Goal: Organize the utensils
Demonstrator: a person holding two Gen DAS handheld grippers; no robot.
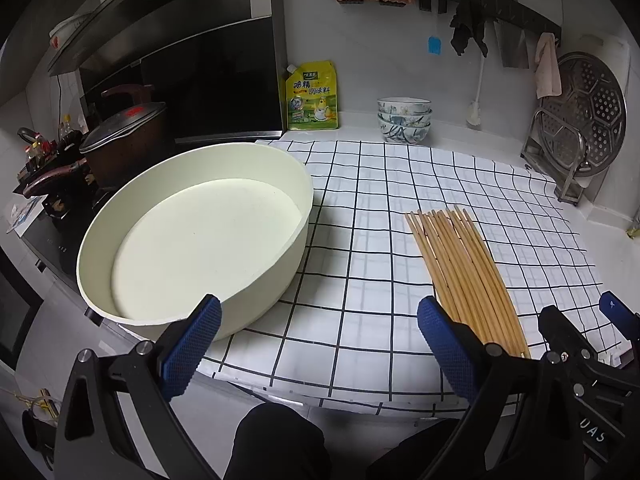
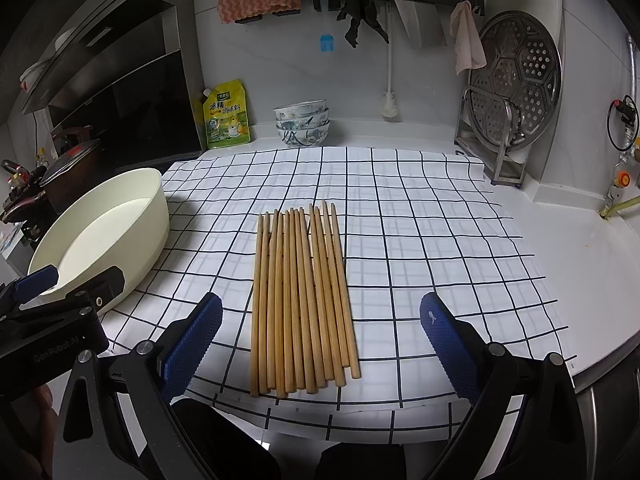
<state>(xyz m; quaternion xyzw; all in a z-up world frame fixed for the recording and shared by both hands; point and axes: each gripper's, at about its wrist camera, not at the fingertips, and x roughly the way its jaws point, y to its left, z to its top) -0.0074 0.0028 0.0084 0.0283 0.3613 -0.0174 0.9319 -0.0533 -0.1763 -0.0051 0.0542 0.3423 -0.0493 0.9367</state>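
Several wooden chopsticks (image 2: 302, 300) lie side by side on a white cloth with a black grid (image 2: 420, 240), thick ends toward me. My right gripper (image 2: 320, 344) hovers open just short of their near ends, a blue pad on each side, empty. A wide cream pan (image 1: 192, 240) with nothing in it sits at the cloth's left edge. My left gripper (image 1: 318, 344) is open and empty in front of the pan, with the chopsticks (image 1: 464, 272) to its right. The right gripper's fingers (image 1: 616, 312) show at the left wrist view's right edge.
Stacked patterned bowls (image 2: 302, 122) and a yellow seasoning pouch (image 2: 226, 116) stand at the back wall. A steamer rack (image 2: 516, 80) leans in a stand at the back right. A lidded dark pot (image 1: 124, 136) sits on the stove left of the pan. A person's dark-clothed knees (image 1: 280, 444) are below the counter edge.
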